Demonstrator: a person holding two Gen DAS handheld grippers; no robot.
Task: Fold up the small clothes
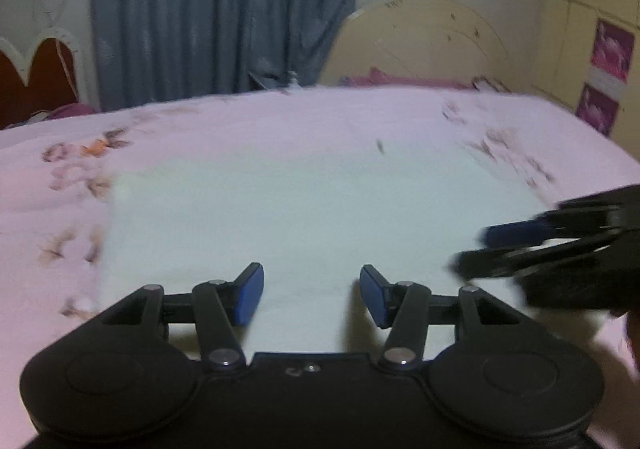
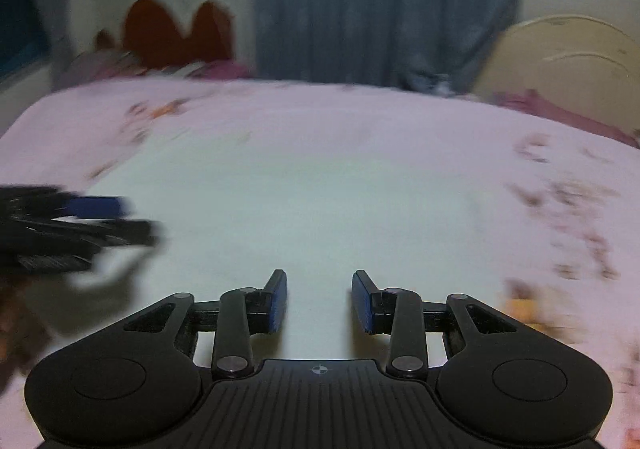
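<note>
Left gripper (image 1: 311, 295): fingers spread wide, nothing between the blue pads, hovering over the near edge of the white cloth (image 1: 304, 209). Right gripper (image 2: 319, 301): fingers likewise parted and empty, also over the cloth's near edge.

The cloth lies flat as a plain rectangle in the middle of the bed (image 1: 240, 121), on the pink floral sheet. Edges look straight; no sleeves or loose flaps visible. Blur hides whether it is layered.

Judgement: either spread out and unfolded, or mid-fold. No grasp made yet; at least one fold probably remains.

Far side: grey curtain (image 1: 224, 9) beyond the bed's far edge.
</note>
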